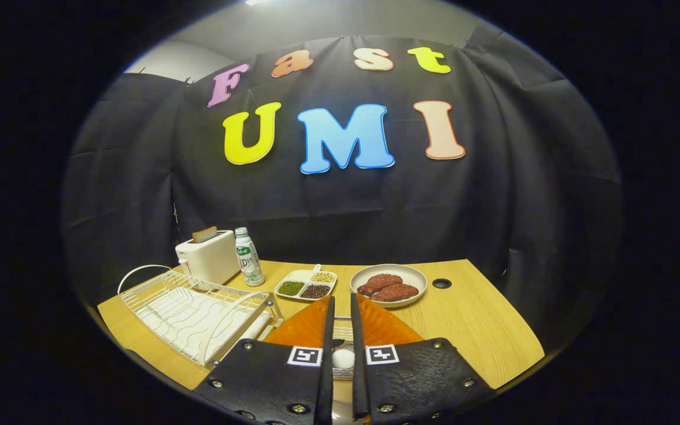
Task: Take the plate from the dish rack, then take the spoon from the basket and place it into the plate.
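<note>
My gripper (342,298) hovers low over the table, its two black fingers drawn close with a narrow gap. In that gap sits the white rounded end of the spoon (343,358), and both fingers appear to press on it. Behind it, through the gap, show the wires of the metal basket (343,330). An orange plate (384,327) lies on the table under and beyond the fingers, showing on both sides of them. The white wire dish rack (192,313) stands to the left of the fingers with no plate in it.
Beyond the fingers stand a white divided dish of beans (306,284) and a pale plate (417,277) with two meat patties. A white toaster (207,257) and a small bottle (247,258) stand behind the rack. The wooden table (476,324) has a cable hole (441,283).
</note>
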The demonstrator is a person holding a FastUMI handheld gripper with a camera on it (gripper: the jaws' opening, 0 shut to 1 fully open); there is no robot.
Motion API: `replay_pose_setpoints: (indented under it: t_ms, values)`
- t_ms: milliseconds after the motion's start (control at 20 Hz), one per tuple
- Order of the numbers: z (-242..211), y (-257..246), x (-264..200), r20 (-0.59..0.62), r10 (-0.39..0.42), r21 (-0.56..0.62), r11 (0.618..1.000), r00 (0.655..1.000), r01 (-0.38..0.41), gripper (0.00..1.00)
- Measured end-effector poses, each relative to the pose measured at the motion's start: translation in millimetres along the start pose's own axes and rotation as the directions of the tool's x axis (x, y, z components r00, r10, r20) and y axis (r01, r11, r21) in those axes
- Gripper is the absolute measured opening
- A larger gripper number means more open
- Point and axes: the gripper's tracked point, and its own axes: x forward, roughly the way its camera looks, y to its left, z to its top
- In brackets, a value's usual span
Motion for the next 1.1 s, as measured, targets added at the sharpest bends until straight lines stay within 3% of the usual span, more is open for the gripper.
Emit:
replay_pose_setpoints:
  t_ms: [550, 1100]
  values:
    - [64, -7, -76, 0.009, -0.079, -0.006, 0.997, 0.997, 0.079, 0.12]
    - [52, 4, -117, -0.069, -0.072, -0.060, 0.996, 0.995, 0.068, 0.12]
